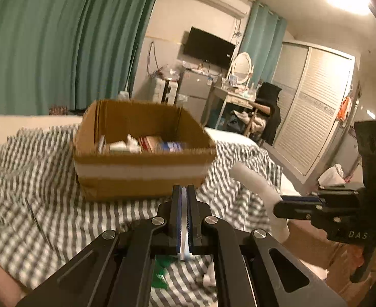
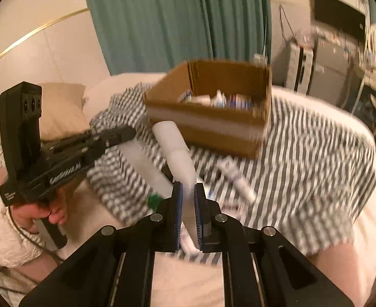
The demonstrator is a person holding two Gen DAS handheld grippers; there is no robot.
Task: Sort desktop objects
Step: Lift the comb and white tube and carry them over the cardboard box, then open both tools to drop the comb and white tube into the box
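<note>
An open cardboard box [image 1: 142, 153] [image 2: 208, 128] with several small packages inside stands on a grey-and-white striped cloth [image 1: 47, 204] [image 2: 316, 166] on a bed. My left gripper [image 1: 184, 192] is shut on a thin flat white item [image 1: 184, 230] seen edge-on, just short of the box's near wall. My right gripper [image 2: 188, 186] is shut on the lower end of a white tube [image 2: 175, 148] that points up toward the box. The right gripper [image 1: 277, 206] and the white tube [image 1: 254, 186] also appear at the right of the left wrist view. A hand [image 2: 39, 212] holds the left gripper [image 2: 130, 133].
A small white tube [image 2: 236, 176] and a green packet [image 2: 154, 200] [image 1: 159, 273] lie on the cloth in front of the box. Pillows [image 2: 60, 107] sit left; a teal curtain [image 1: 60, 38] hangs behind. A dressing table [image 1: 236, 97] and wardrobe [image 1: 316, 107] stand beyond.
</note>
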